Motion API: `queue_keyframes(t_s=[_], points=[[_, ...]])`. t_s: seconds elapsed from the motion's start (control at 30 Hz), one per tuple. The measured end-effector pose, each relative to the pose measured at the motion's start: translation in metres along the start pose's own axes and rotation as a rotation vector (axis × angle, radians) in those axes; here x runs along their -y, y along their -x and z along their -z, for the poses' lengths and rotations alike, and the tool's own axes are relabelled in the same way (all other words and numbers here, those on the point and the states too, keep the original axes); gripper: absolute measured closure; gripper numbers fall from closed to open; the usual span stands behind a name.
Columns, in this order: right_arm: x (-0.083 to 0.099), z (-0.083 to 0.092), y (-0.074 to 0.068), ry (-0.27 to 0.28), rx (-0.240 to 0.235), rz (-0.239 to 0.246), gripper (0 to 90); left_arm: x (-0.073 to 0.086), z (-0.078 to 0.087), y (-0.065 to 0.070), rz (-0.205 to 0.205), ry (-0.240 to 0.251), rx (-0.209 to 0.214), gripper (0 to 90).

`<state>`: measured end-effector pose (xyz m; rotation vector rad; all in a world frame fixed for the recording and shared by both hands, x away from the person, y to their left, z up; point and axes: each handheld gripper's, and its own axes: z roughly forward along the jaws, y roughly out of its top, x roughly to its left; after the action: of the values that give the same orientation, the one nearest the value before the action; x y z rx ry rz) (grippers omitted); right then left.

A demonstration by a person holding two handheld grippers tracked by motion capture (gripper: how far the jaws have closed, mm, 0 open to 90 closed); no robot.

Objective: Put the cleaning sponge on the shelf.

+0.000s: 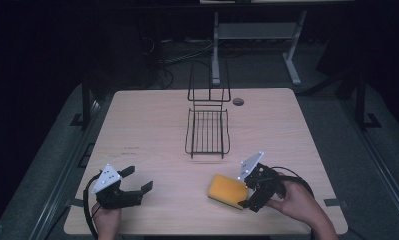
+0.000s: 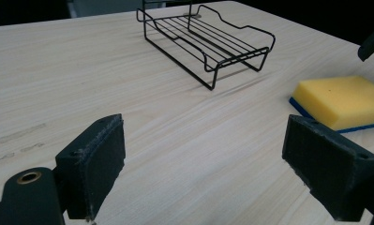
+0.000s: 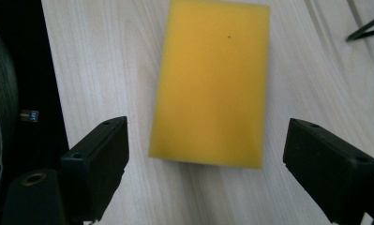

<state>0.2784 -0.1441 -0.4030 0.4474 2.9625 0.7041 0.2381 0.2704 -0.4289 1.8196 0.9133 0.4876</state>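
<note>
- The flat yellow rectangular sponge with a blue underside (image 1: 227, 191) lies on the pale wood-grain table (image 1: 147, 125), near its front edge on your right side, yellow face up.
- Your right gripper (image 1: 248, 192) sits at the sponge's right end with its jaws spread wide. In the right gripper view the sponge (image 3: 213, 82) lies ahead of the jaws and between their lines, its near end level with the pads; neither pad touches it and nothing is held.
- Your right hand (image 1: 293, 200) grips the tool from the front right corner of the table.
- Your left gripper (image 1: 137, 182) is well apart from the sponge, at the front left, jaws also wide open and empty, pointing across the table.
- In the left gripper view the sponge (image 2: 341, 101) shows to the right beyond the right jaw.
- The black wire rack with a tall looped back (image 1: 207, 120) stands at the table's middle, beyond the sponge and apart from it.
</note>
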Motion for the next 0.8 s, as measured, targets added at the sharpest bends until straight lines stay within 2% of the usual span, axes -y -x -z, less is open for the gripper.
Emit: queue_keyframes(t_s=[0.17, 0.43, 0.8], points=[[-0.007, -0.008, -0.001, -0.024, -0.005, -0.001, 14.4, 0.0, 0.0, 0.001, 0.0, 0.002, 0.002, 12.8], [-0.014, -0.014, 0.0, -0.029, -0.023, 0.002, 14.4, 0.0, 0.001, 0.001, 0.004, 0.005, 0.003, 12.8], [-0.023, -0.02, 0.002, -0.047, -0.021, 0.0, 14.4, 0.0, 0.001, 0.001, 0.004, 0.007, 0.004, 12.8]])
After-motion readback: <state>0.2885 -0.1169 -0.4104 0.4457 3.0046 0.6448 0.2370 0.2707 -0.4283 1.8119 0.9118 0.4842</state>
